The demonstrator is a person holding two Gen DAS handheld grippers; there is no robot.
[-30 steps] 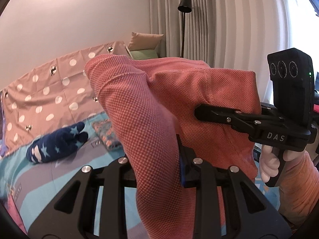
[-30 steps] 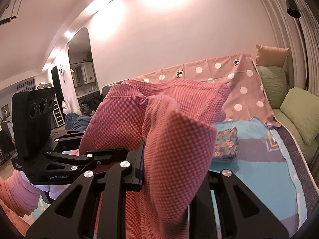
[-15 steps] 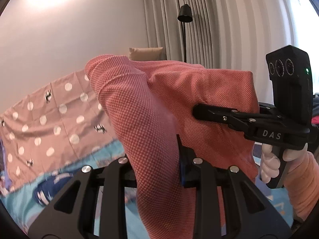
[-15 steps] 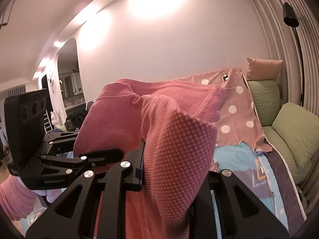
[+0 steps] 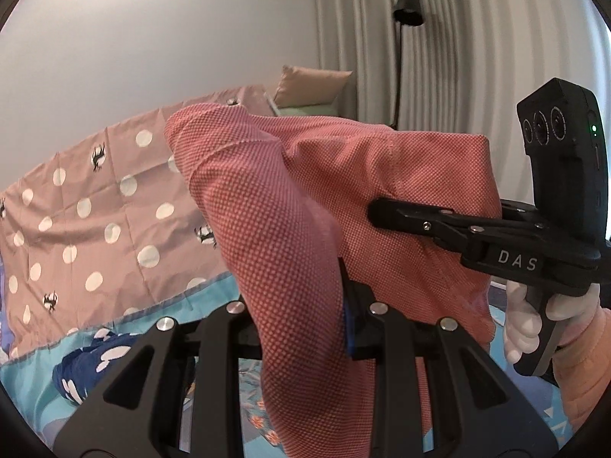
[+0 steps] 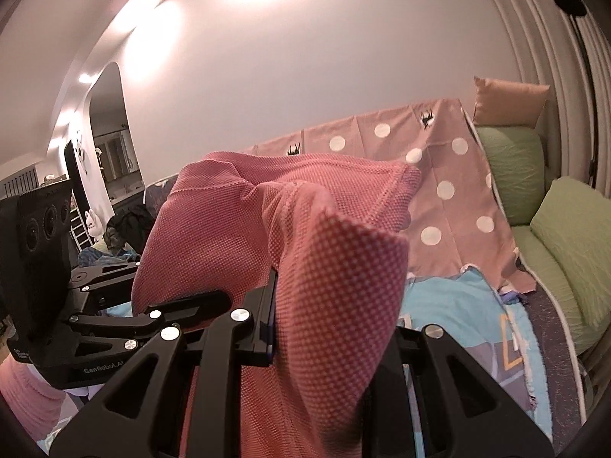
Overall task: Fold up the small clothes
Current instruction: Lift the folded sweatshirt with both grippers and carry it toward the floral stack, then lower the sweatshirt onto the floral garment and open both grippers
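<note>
Hanging between the two grippers, a pink knit garment point(image 5: 401, 191) fills the middle of both views — a small piece of clothing with a fine dotted weave, held up in the air above the bedding rather than lying on it. In the left wrist view it bunches at the centre and drops past the bottom edge of the frame; in the right wrist view it spreads from the centre left to a loose corner at centre right.

The left gripper point(image 5: 305, 297) is clamped on a fold of the garment at lower centre, the cloth pinched against a blue pad on its right-hand finger. The right gripper point(image 6: 328, 328) grips another fold the same way, its left-hand finger pressed to the fabric. Each gripper shows in the other's view: the right one enters from the right edge of the left wrist view, its black fingers lying against the cloth, held by a hand point(image 5: 534, 328) in a white glove with an orange sleeve behind.

Below and behind lies a light blue bedspread point(image 6: 450, 305). A pink polka-dot sheet point(image 5: 95, 210) covers the backrest at left. A dark blue starred garment point(image 5: 84, 366) lies at lower left of the left wrist view. Green cushions point(image 6: 565, 236) sit at right, a tan pillow point(image 6: 508, 103) above them, and a black floor lamp point(image 5: 406, 11) stands before pale curtains point(image 5: 477, 57).
</note>
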